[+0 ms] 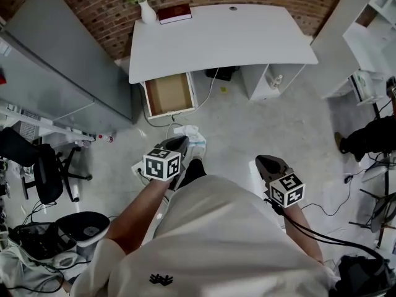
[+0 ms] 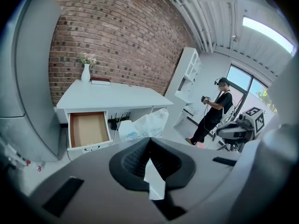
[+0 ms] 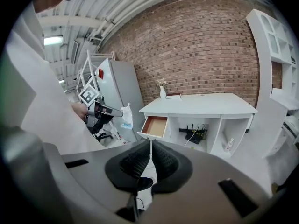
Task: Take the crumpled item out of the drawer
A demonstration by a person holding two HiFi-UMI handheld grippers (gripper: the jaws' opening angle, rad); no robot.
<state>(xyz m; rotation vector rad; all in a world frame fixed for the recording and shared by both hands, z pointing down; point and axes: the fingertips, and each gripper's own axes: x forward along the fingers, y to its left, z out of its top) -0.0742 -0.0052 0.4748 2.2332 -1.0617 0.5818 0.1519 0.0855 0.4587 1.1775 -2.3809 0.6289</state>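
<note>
The crumpled item is a white plastic bag [image 1: 193, 134] with some blue print. My left gripper [image 1: 184, 141] is shut on it and holds it in the air in front of the open drawer [image 1: 168, 94], clear of the desk. In the left gripper view the bag [image 2: 145, 123] bulges past the closed jaws, with a strip of it pinched between them. The drawer [image 2: 87, 129] shows a bare brown bottom. My right gripper [image 1: 265, 162] hangs at the right, shut and holding nothing. The right gripper view shows the held bag [image 3: 126, 115] and the drawer [image 3: 154, 126].
A white desk [image 1: 223, 36] stands against the brick wall, with a vase [image 1: 147, 11] and a red book [image 1: 174, 13] on it. A grey cabinet [image 1: 62, 73] is at the left, office chairs [image 1: 55, 172] below it. Another person [image 2: 214, 110] stands off to the right. Cables [image 1: 213, 91] lie under the desk.
</note>
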